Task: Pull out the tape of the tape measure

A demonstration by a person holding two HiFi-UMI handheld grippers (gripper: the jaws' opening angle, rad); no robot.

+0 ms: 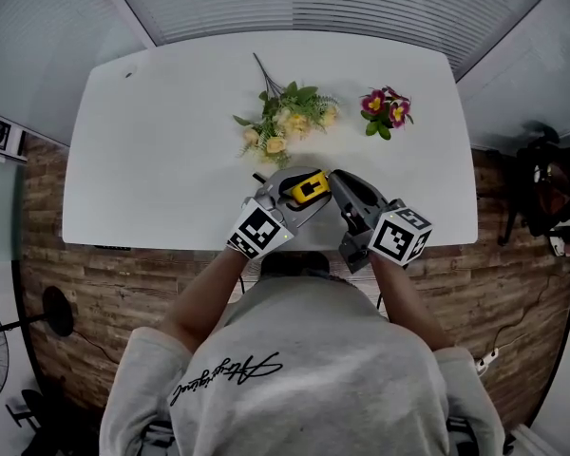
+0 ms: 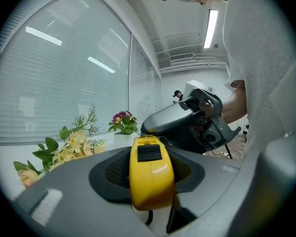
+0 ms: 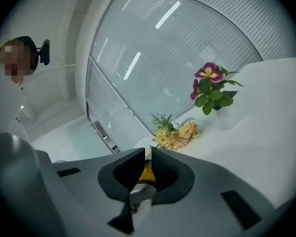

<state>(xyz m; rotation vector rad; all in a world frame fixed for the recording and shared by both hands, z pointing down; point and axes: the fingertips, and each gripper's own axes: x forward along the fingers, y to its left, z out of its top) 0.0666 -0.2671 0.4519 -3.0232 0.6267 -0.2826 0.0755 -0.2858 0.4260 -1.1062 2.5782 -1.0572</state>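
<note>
Here, yellow tape measure [image 2: 150,174], black ribbed slider [image 2: 149,153], clamped in left gripper [image 1: 302,190] jaws, right gripper [image 3: 148,158] jaws closed

Glossy yellow plastic tape measure [image 2: 151,174]; smooth white table [image 1: 171,160]

Bare counter [image 1: 142,160] is offered across the frame's left half. Above the left gripper [image 1: 307,188] and right gripper [image 1: 336,182], passage is barred by a yellow flower bunch [image 1: 285,126] and a purple flower bunch [image 1: 387,109].

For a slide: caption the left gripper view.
Left gripper grips a yellow tape measure, right gripper at its front end.
</note>
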